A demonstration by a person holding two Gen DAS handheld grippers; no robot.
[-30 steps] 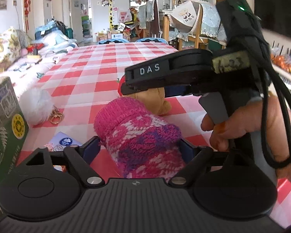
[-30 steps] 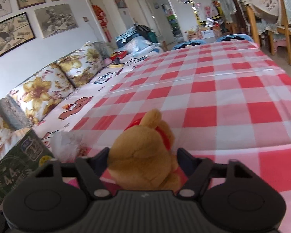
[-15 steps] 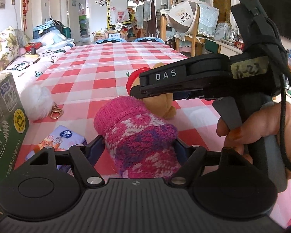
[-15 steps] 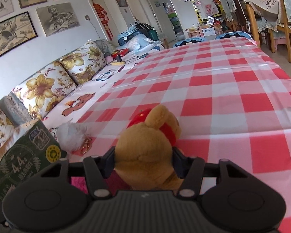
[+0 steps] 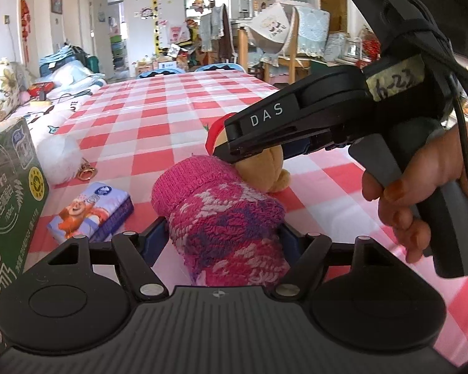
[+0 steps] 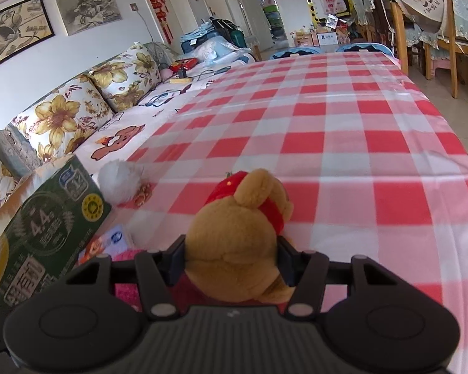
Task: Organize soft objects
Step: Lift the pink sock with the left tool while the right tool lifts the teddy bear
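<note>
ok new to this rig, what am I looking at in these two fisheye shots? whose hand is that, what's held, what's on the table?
There is no robot arm. A person holds a two-finger tool in each hand, and a camera on each looks forward along its fingers.

The left wrist view shows the left tool with a pink knitted sock between its fingers. The black device marked DAS on the right of that view is the right tool, and the hand gripping its handle is the person's right hand.

The right wrist view shows the right tool closed on a brown plush bear with a red hat.

On the red and white checked tablecloth lie a white fluffy pompom keychain, a pack of tissues and a green carton at the left edge.
</note>
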